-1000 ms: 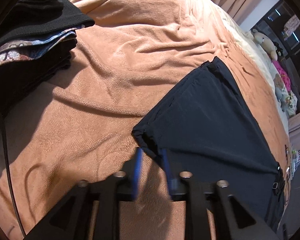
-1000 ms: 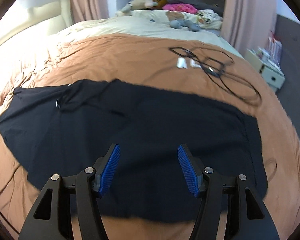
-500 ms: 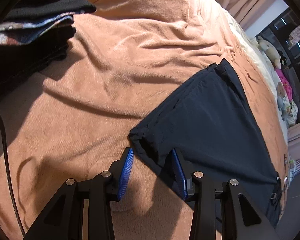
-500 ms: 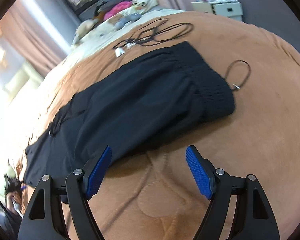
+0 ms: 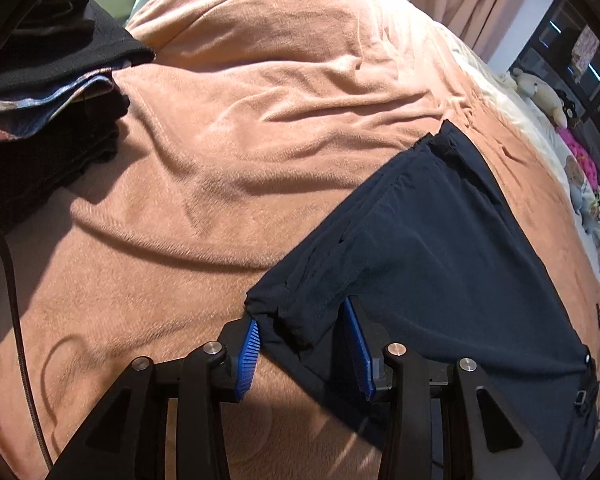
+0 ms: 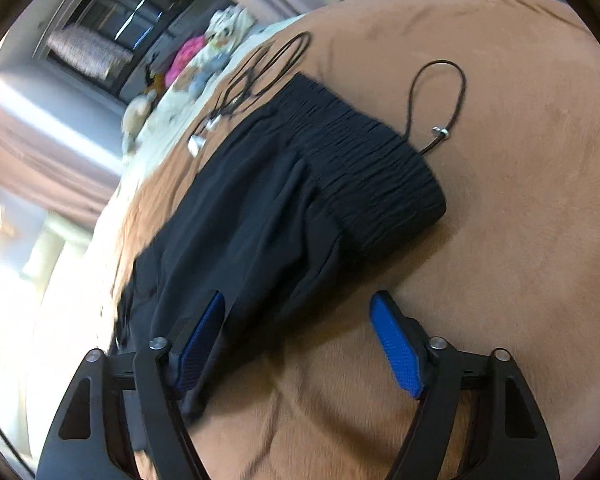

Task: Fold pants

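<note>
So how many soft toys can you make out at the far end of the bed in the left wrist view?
2 for sure: a cream plush bear at the far edge and a grey-blue plush toy nearer, beside a pink bundle. More may be hidden there.

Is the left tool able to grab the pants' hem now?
Probably yes: the hem already sits between the left tool's closing jaws, and nothing on the blanket blocks it.
</note>
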